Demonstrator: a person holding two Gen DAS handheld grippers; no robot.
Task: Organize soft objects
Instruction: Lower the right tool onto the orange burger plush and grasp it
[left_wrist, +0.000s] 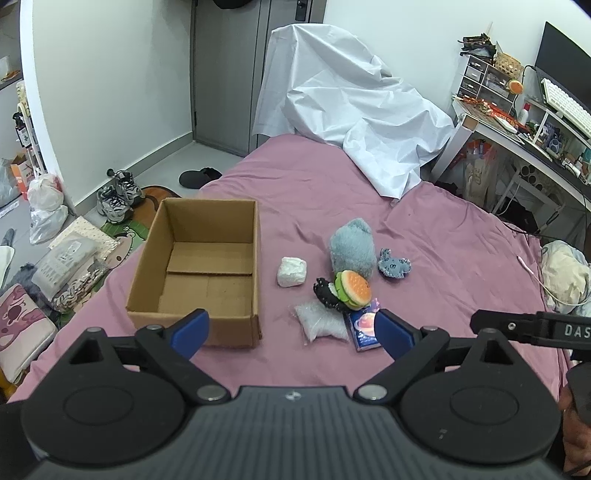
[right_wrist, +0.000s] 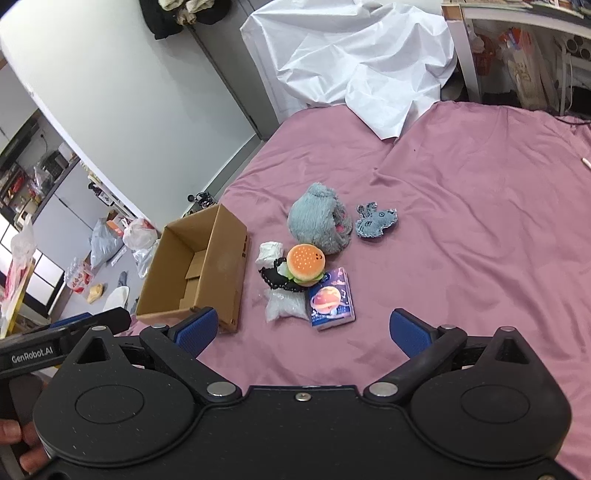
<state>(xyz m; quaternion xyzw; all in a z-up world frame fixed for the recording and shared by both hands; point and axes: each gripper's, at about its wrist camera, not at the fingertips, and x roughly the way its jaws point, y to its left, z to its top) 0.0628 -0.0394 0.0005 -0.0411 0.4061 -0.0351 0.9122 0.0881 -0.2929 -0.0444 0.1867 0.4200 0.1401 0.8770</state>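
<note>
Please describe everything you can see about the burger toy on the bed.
The burger toy is a small round plush: an orange bun with pale dots, then green and brown layers beneath. It looks soft and lies tilted on the pink bed sheet. It rests partly on a black frilly cloth, with the grey plush just behind and the blue packet in front, close or touching. No gripper touches it.

From my right tool's camera, white letters on the black side of my left tool (right_wrist: 66, 345) read "GenRobot.AI". From my left tool's camera, the black arm of my right tool (left_wrist: 532, 328) shows the white letters "DAS", cut off at the frame's edge. I can read nothing else.
</note>
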